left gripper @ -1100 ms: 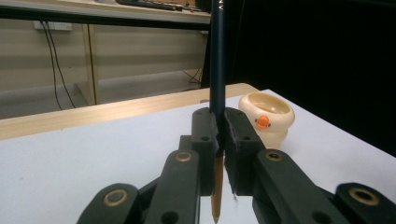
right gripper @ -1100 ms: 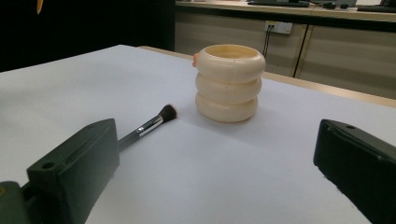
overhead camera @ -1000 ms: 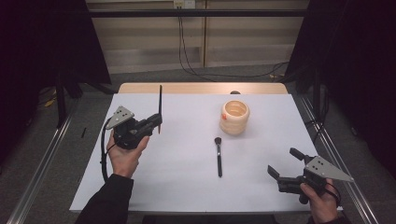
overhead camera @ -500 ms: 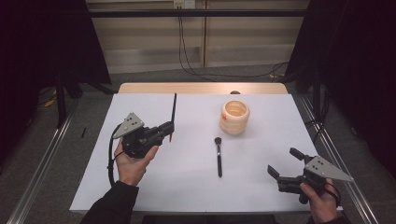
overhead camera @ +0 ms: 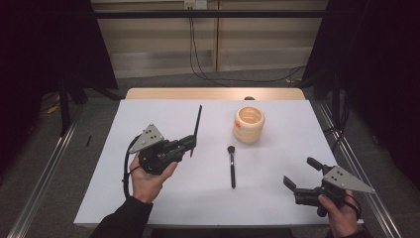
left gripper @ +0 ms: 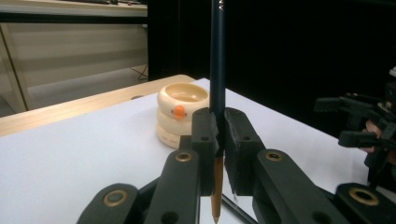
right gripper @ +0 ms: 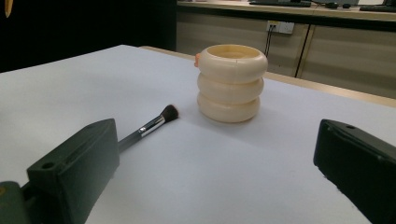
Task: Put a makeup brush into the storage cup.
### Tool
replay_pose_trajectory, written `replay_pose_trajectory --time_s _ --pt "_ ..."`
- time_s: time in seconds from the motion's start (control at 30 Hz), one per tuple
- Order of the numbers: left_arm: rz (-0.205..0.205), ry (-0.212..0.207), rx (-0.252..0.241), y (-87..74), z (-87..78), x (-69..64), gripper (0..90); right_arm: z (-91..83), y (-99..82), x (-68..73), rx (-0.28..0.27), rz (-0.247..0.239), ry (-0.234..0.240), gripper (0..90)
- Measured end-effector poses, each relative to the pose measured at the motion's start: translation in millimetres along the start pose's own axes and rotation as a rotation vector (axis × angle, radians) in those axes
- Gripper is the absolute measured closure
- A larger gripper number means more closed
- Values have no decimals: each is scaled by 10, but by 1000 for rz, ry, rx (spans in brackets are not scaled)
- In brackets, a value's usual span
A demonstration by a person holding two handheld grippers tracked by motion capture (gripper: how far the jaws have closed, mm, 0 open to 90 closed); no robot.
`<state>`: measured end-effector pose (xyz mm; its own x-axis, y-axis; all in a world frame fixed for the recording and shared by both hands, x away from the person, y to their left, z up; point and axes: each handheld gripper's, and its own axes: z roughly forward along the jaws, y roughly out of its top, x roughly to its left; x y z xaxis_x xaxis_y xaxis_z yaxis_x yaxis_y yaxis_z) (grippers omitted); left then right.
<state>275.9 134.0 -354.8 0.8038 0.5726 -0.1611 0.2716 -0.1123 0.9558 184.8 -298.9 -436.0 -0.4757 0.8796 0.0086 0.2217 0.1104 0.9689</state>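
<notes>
Item-wise, from the held piece outward: dark pencil (overhead camera: 198, 122), clamped between the closed jaws of the left gripper (overhead camera: 189, 144), shaft standing up past the jaw tips, sharpened wooden end hanging below them in the left gripper view (left gripper: 217, 93); held above the left half of the white table (overhead camera: 163, 208), off the surface

Cream ringed holder (overhead camera: 249, 124), upright, open mouth upward, small orange mark on its side in the left gripper view (left gripper: 181, 113); stands right of centre toward the far edge, apart from the pencil with bare surface between

Makeup brush (overhead camera: 231, 165), lying flat near the centre, bristle head toward the holder, near but not touching it; also seen in the right gripper view (right gripper: 149, 125)

Right gripper (overhead camera: 303, 179), jaws spread wide, nothing between them, held low at the near right corner close to the table's edge

Open room: bare white surface along the left side, the near edge and between brush and right gripper

Surroundings: wooden strip (overhead camera: 213, 93) at the far edge, grey floor with cables (overhead camera: 208, 64), pale wall panels, dark curtains either side
</notes>
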Motion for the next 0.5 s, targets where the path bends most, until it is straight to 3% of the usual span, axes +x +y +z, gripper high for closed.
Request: replay_pose_trajectory --time_s 0.07,0.23,0.3,0.5 --pt "-20 -25 7 -15 25 -39 833 0 -2 -2 -2 0 -1 0" --pt "18 -70 35 -24 105 -138 833 0 -3 -2 -2 1 -1 0" --pt "15 -107 38 -35 145 -177 834 -2 -2 -2 0 -2 6 0" --pt "46 -113 75 -35 223 -287 833 2 -2 0 -2 1 8 0"
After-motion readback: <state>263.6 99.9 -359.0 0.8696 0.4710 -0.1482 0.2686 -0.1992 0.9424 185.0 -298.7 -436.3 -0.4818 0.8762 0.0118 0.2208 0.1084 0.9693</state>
